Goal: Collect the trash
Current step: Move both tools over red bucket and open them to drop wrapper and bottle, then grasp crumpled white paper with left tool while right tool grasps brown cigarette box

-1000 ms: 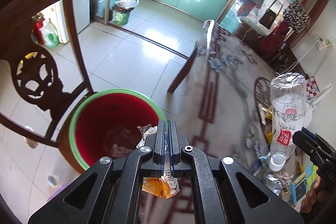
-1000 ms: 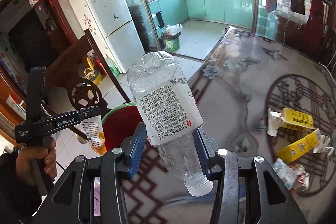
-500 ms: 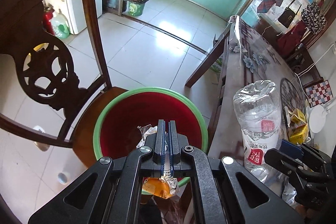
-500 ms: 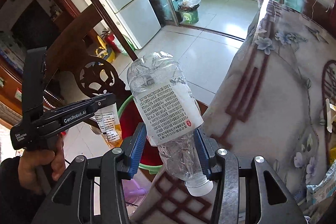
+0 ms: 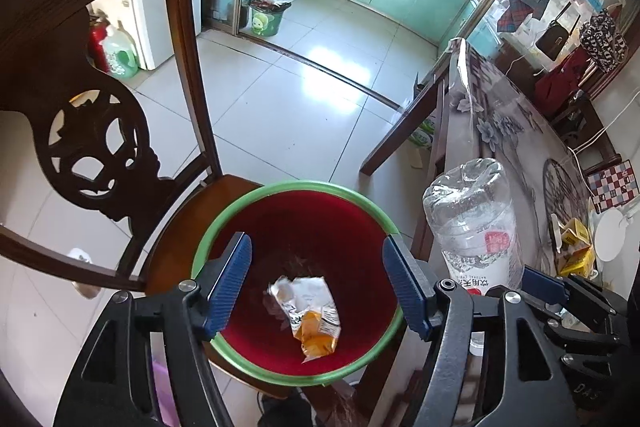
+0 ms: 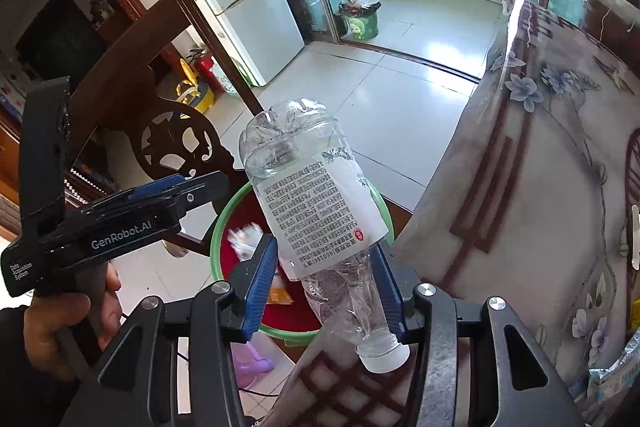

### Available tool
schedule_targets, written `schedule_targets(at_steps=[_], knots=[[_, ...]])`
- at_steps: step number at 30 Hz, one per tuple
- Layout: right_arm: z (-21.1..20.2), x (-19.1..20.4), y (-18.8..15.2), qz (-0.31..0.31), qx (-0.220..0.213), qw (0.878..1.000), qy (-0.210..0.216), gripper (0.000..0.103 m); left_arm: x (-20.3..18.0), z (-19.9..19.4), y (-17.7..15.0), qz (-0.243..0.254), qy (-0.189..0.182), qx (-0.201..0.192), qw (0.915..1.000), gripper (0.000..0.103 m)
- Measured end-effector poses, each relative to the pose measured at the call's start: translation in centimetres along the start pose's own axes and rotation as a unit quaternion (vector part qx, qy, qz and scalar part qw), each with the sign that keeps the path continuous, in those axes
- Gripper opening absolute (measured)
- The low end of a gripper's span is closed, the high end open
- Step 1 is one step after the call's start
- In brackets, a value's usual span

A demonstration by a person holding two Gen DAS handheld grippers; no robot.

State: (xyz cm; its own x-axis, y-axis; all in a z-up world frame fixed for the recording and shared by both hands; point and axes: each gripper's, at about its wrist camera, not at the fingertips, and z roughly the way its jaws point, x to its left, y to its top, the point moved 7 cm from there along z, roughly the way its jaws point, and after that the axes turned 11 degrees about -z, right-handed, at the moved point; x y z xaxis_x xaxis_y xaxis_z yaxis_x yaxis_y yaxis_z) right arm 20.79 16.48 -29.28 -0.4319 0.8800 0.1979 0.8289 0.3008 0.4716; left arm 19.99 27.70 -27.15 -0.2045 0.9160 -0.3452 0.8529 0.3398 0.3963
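Note:
A red bucket with a green rim (image 5: pixel 296 185) stands on a wooden chair seat. My left gripper (image 5: pixel 316 243) hangs over it; its jaws are opening and nothing is between them. An orange and white wrapper (image 5: pixel 308 311) is inside the bucket, below the gripper. My right gripper (image 6: pixel 324 255) is shut on a clear plastic bottle (image 6: pixel 316 211), gripped by the neck with the cap end towards the camera. The bottle tilts over the bucket's rim (image 6: pixel 218 223), close to the table edge. The left wrist view has the bottle (image 5: pixel 472 219) just right of the bucket.
The carved chair back (image 5: pixel 100 147) rises left of the bucket. The table with a floral cloth (image 6: pixel 540 187) fills the right side, with yellow cartons (image 5: pixel 576 247) and other litter on it. A green kitchen bin (image 5: pixel 266 15) stands far off on the tiled floor.
The left jaws went from shut on the wrapper to wide apart, and the wrapper dropped into the bucket. The right gripper carried the bottle from over the table to the bucket's rim.

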Motion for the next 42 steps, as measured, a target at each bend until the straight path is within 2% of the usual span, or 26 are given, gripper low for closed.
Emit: schedule_targets(at_steps=[12, 20, 25, 29, 32, 37, 42], knots=[[-2.1, -0.1, -0.6, 0.000, -0.021, 1.000, 0.010, 0.048, -0.7, -1.4, -0.4, -0.005, 0.004, -0.015, 0.9999, 0.067], [-7.0, -2.1, -3.7, 0.010, -0.046, 0.999, 0.003, 0.048, -3.3, -4.0, -2.1, -0.003, -0.002, -0.035, 0.9994, 0.067], [-12.7, -5.8, -8.0, 0.038, -0.068, 0.997, -0.014, 0.052, -7.6, -5.2, -4.5, 0.020, -0.022, -0.040, 0.9988, 0.067], [-17.6, -10.5, -12.9, 0.079, -0.079, 0.993, -0.038, 0.053, -12.4, -5.3, -7.7, 0.052, -0.047, -0.027, 0.9972, 0.069], [-21.3, -14.6, -17.0, 0.111, -0.080, 0.988, -0.072, 0.053, -16.3, -5.1, -10.6, 0.079, -0.065, -0.010, 0.9947, 0.069], [-26.0, -21.0, -23.5, 0.163, -0.065, 0.976, -0.128, 0.053, -22.5, -5.0, -16.0, 0.124, -0.099, 0.025, 0.9869, 0.073], [-28.6, -25.1, -29.1, 0.156, -0.017, 0.974, -0.164, 0.053, -27.6, -4.4, -22.4, 0.166, -0.132, 0.088, 0.9734, 0.078]])
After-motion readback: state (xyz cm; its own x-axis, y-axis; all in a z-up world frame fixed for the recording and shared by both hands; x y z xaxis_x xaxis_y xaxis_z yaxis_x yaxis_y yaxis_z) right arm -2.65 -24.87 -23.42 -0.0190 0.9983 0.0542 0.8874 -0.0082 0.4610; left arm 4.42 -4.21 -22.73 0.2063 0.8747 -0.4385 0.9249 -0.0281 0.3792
